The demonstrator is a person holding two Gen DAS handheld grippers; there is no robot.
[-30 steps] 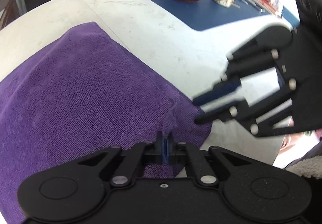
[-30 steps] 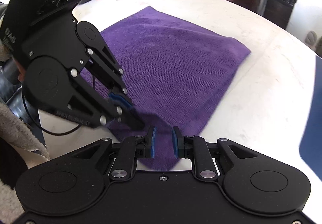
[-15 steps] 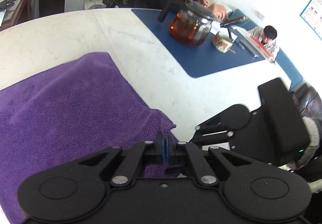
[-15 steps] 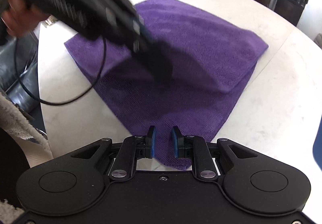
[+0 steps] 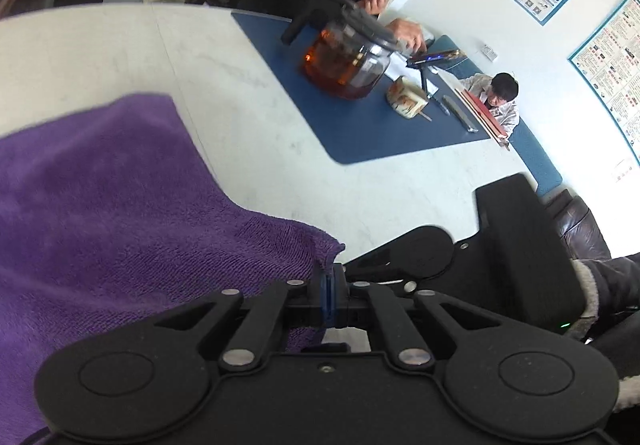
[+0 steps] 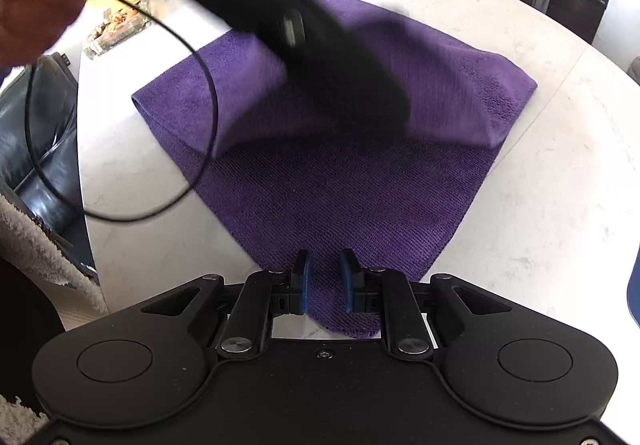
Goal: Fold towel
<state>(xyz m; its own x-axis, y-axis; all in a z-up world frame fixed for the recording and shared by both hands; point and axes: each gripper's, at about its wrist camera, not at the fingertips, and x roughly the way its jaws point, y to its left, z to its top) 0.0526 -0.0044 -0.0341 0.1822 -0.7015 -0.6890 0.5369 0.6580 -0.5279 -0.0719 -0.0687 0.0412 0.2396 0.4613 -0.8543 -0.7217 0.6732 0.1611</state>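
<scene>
A purple towel lies on the white table. My left gripper is shut on the towel's near corner and holds it raised, so the top layer drapes back over the rest. In the right wrist view the left gripper shows as a blurred black shape above the towel. My right gripper is open, its blue pads either side of the lower layer's near corner, which lies flat between them. The right gripper's body shows at the right of the left wrist view.
A blue mat holds a glass teapot, a small box and pens. Two people sit at the table's far side. A black cable hangs over the table's left edge. A black chair stands left.
My left gripper has lifted the towel corner and carried it away from me over the towel. The right gripper has stayed open at the lower corner.
</scene>
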